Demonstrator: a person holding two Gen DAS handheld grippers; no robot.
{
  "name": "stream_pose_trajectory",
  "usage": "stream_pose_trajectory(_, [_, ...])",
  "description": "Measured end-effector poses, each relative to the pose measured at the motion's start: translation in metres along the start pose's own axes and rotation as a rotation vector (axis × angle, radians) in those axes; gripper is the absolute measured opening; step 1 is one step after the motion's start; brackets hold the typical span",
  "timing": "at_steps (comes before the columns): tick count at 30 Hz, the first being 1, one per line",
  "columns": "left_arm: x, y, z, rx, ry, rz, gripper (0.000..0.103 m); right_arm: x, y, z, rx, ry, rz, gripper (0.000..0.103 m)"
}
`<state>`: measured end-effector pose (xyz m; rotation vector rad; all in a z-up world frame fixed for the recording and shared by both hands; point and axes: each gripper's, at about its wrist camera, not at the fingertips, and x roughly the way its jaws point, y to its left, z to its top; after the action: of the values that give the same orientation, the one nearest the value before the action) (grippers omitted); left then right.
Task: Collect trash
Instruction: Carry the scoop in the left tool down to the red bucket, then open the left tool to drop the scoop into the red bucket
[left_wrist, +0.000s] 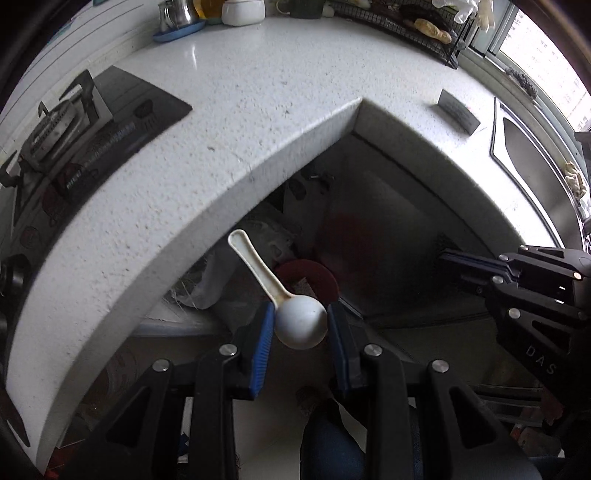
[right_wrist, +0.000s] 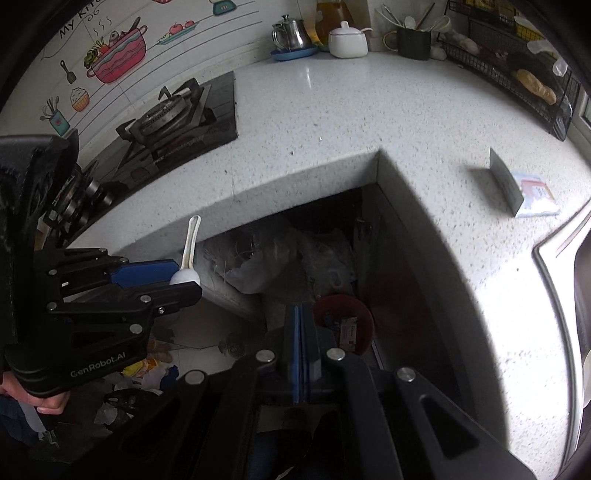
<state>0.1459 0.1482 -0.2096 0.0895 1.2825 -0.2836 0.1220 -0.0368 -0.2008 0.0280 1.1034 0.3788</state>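
Gripped a smooth white round-bowled plastic spoon in the left gripper past the speckled countertop's edge, with right gripper fully closed, empty.

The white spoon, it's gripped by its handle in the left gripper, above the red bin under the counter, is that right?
Not quite. The left gripper clamps the white spoon by its bowl; the handle sticks out free. The left wrist view shows it. It does hang above the red bin.

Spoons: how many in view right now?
1 clearly visible: the white spoon, bowl clamped in the left gripper, handle pointing toward the countertop edge. The utensil cup at the back may hold more; too small to tell.
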Motion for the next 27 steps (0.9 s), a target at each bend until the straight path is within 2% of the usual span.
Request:
stream_pose_trajectory(7, [0.092, -0.011, -0.024, 0.024, 0.059, -0.007, 0.028, 0.070, -0.027, -0.046, 0.025, 0.054, -0.016, 0.001])
stream_pose_trajectory(15, [0.194, -0.022, -0.028, 0.047, 0.084, -0.004, 0.028, 0.159, -0.071, -0.075, 0.034, 0.089, -0.022, 0.001])
stream_pose_trajectory(22, [0.261, -0.027, -0.023, 0.074, 0.078, 0.003, 0.028, 0.212, -0.097, -0.083, 0.037, 0.072, -0.057, 0.001])
stream_pose_trajectory(27, [0.281, -0.031, -0.019, 0.100, 0.075, 0.009, 0.029, 0.231, -0.106, -0.086, 0.034, 0.082, -0.046, 0.001])
